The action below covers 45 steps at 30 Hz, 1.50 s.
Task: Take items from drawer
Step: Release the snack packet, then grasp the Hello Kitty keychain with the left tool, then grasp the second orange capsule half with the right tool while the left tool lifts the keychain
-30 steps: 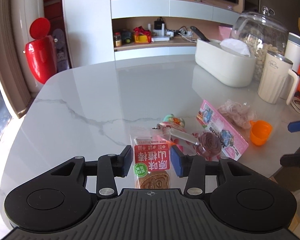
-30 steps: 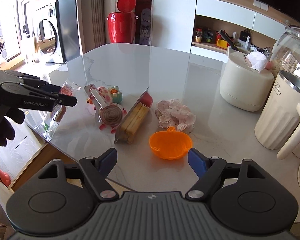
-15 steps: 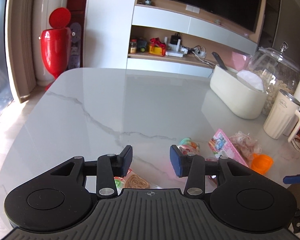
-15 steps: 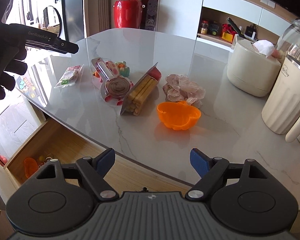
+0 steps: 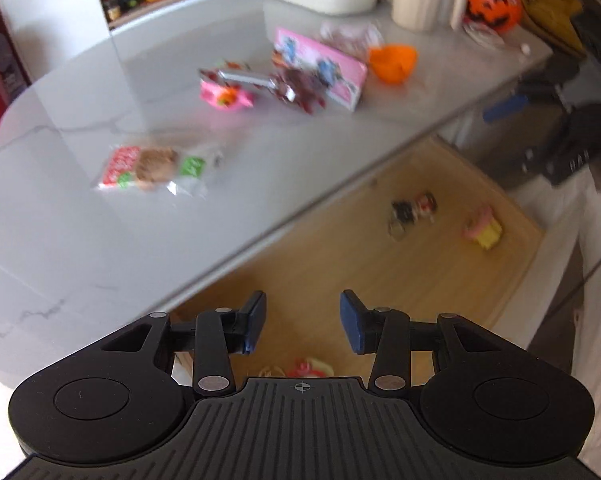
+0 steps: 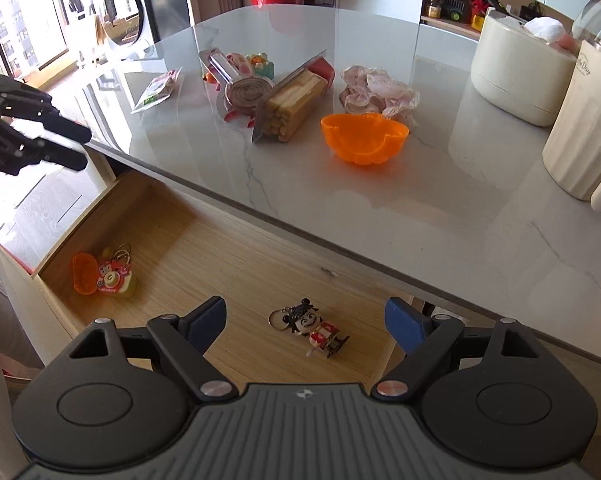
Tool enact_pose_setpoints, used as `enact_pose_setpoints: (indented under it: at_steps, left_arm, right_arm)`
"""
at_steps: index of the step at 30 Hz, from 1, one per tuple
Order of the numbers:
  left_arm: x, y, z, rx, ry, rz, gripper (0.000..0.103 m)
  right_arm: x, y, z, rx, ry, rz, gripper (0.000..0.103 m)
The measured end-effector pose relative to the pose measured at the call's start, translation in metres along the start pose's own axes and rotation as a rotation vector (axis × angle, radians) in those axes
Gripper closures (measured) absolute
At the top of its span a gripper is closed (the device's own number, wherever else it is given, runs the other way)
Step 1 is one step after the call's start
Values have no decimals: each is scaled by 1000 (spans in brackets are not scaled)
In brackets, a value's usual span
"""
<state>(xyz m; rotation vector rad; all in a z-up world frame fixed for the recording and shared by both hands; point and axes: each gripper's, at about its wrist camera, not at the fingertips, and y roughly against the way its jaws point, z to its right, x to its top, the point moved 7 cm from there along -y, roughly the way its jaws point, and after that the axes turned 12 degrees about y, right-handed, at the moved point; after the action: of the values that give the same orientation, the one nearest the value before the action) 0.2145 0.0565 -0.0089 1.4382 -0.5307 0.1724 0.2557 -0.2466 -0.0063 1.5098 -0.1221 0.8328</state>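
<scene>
Drawer (image 6: pixel 236 256) items that remained lay on the wooden floor of the pulled-out tray under the marble tabletop (image 6: pixel 440 208). At the left end, an orange clip (image 6: pixel 83 273) lay touching a pink camera-shaped charm (image 6: pixel 114 278). Toward the middle lay a cartoon keychain figure (image 6: pixel 314 326), framed by the right gripper (image 6: pixel 305 322), whose jaws stood wide and empty above it, probably lined up to take it next. The left gripper (image 5: pixel 302 326), also spread wide and holding nothing, hovered over the drawer's near end, with a red-and-white trinket (image 5: pixel 306 368) just showing below its fingers. Its view was blurred, so a small yellow-pink toy (image 5: pixel 483 231) farther along could not be named. On the tabletop lay what was likely already removed: a snack packet (image 6: pixel 158 88), a swirl lollipop (image 6: pixel 248 94), a biscuit-stick box (image 6: pixel 294 104) and an orange pumpkin cup (image 6: pixel 364 142). The table edge overhung the drawer's back half, which I judged would crowd any reach there.
</scene>
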Motion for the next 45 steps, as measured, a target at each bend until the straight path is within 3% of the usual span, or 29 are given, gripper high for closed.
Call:
enact_pose_setpoints:
  at_steps: [4, 9, 14, 17, 22, 23, 24, 29, 34, 36, 38, 41, 45]
  left_arm:
    - [-33, -46, 20, 8, -172, -205, 58]
    - [-48, -94, 27, 11, -267, -346, 58]
    - [-61, -126, 18, 86, -341, -417, 58]
    - [-63, -133, 13, 54, -306, -433, 50]
    - [-75, -148, 6, 18, -253, -476, 53]
    - [-76, -149, 5, 12, -251, -470, 47]
    - [-75, -148, 5, 2, -241, -459, 53]
    - [-67, -128, -2, -11, -136, -412, 55]
    - [-37, -60, -13, -142, 91, -170, 57]
    - [-31, -37, -23, -153, 177, -76, 57]
    - [-31, -17, -38, -157, 271, 4, 57]
    - [-38, -3, -56, -170, 382, 60, 57]
    - [-42, 8, -77, -144, 455, 68, 58]
  right_arm:
    - [-4, -8, 5, 10, -11, -34, 14]
    - [-6, -10, 2, 22, 0, -42, 14]
    - [-9, -12, 0, 40, 10, -48, 11]
    - [-10, -15, 0, 51, 4, -55, 10]
    - [-10, -23, 1, 67, -5, -80, 6]
    - [-10, -26, 0, 66, -1, -91, 6]
    - [-11, -29, -1, 62, 9, -102, 6]
    - [-10, -42, -22, 74, 116, -137, 6]
    - [7, -64, -52, 144, 171, -157, 8]
    - [15, -74, -71, 180, 206, -158, 11]
    - [24, -83, -92, 225, 241, -159, 24]
    - [38, -100, -130, 309, 303, -164, 44]
    - [55, -122, -171, 385, 397, -156, 50]
